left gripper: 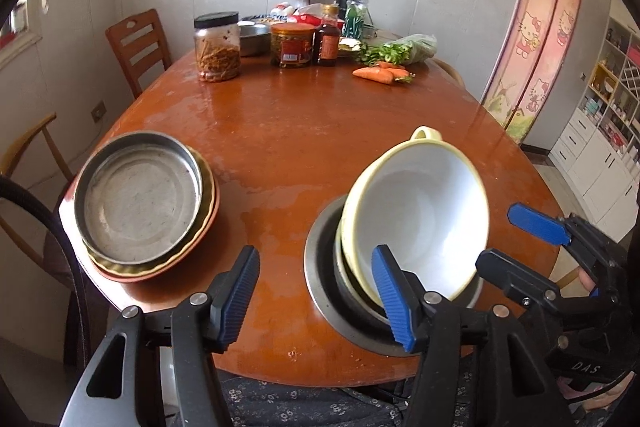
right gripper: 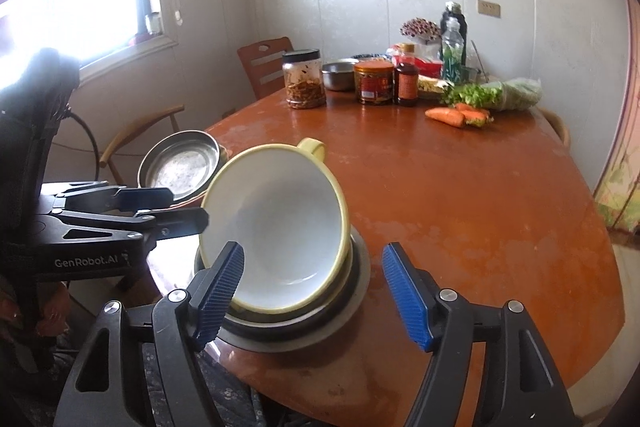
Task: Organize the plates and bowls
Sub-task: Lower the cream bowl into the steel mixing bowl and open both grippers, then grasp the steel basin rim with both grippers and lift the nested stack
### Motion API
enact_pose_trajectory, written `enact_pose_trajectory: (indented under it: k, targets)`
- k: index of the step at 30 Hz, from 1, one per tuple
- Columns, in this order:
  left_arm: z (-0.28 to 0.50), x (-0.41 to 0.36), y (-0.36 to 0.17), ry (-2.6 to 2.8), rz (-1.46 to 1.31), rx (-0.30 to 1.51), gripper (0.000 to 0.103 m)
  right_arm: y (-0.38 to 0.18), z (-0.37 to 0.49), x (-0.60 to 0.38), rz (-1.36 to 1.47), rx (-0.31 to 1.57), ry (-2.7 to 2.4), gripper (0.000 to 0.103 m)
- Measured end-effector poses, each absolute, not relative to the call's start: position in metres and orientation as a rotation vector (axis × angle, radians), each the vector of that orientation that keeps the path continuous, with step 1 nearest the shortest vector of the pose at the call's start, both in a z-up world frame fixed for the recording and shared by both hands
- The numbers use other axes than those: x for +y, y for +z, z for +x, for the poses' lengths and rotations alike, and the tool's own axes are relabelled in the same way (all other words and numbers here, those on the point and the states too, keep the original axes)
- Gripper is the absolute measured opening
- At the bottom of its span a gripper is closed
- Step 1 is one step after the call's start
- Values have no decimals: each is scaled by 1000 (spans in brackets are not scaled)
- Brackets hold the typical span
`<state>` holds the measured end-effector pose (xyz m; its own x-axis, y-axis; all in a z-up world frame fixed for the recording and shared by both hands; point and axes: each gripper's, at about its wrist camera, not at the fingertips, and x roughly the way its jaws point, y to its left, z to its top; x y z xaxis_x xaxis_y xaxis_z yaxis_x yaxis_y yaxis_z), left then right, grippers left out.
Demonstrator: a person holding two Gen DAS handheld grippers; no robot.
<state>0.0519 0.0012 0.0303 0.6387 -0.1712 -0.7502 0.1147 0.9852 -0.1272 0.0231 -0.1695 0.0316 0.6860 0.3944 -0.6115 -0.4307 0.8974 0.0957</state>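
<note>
Bowl [right gripper: 276,231] tilted in stack near table [left gripper: 320,131] edge (centre bare); both tongs [left gripper: 316,299] [right gripper: 314,291] apart, empty.

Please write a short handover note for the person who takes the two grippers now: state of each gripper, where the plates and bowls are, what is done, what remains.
Left gripper: open, holds nothing, near the bowl stack.
Right gripper: open, holds nothing, its jaws either side of the same stack.
Bowl stack: the yellow-rimmed bowl with a handle lies tilted in a dark bowl, which sits in a steel bowl at the near table edge.
Plate stack: a steel pan on a yellow plate on an orange plate.
Done: both stacks are built.
Left: probably seat the tilted bowl level.
</note>
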Motion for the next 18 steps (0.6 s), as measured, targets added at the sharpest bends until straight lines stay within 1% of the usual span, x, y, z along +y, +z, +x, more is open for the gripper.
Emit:
enact_pose_trajectory:
  k: [4,9,18]
  targets:
    - [56,4,22,-221,-123,902,63,22,31,-175,9,733,459,74]
    - [66,2,7,-198,-127,946,64,6,43,-180,64,804,445,74]
    - [78,4,-11,-209,-173,992,74,-21,59,-182,166,907,477,74]
